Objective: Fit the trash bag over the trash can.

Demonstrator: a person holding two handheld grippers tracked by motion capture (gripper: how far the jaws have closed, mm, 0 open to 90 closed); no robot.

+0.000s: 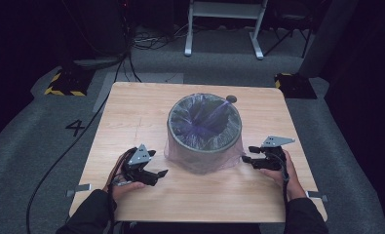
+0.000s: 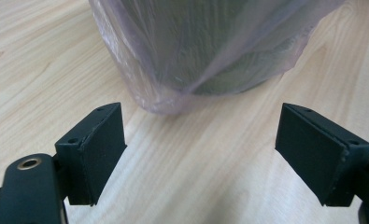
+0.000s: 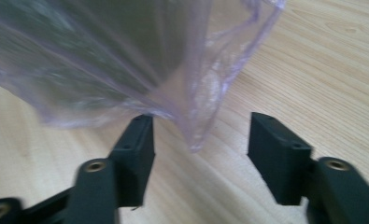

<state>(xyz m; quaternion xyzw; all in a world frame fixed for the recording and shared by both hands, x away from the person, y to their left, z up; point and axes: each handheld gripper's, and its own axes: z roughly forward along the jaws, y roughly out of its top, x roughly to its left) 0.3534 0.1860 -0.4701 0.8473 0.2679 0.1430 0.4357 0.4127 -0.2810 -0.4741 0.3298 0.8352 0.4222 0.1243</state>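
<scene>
With a clear bag [image 1: 203, 161] draped over the round bin [image 1: 204, 127] at mid-tabletop [image 1: 131, 107], my left gripper [image 1: 157, 171] at seven o'clock and right gripper [image 1: 246, 155] at four hold their fingers apart, empty; I'd tug each hem evenly downward.

Bin [image 1: 204, 146]: grey. Bag [image 1: 203, 119]: translucent purple. Table [image 1: 131, 112]: light wood grain. Left gripper [image 1: 157, 174] and right gripper [image 1: 247, 154]: black.
</scene>
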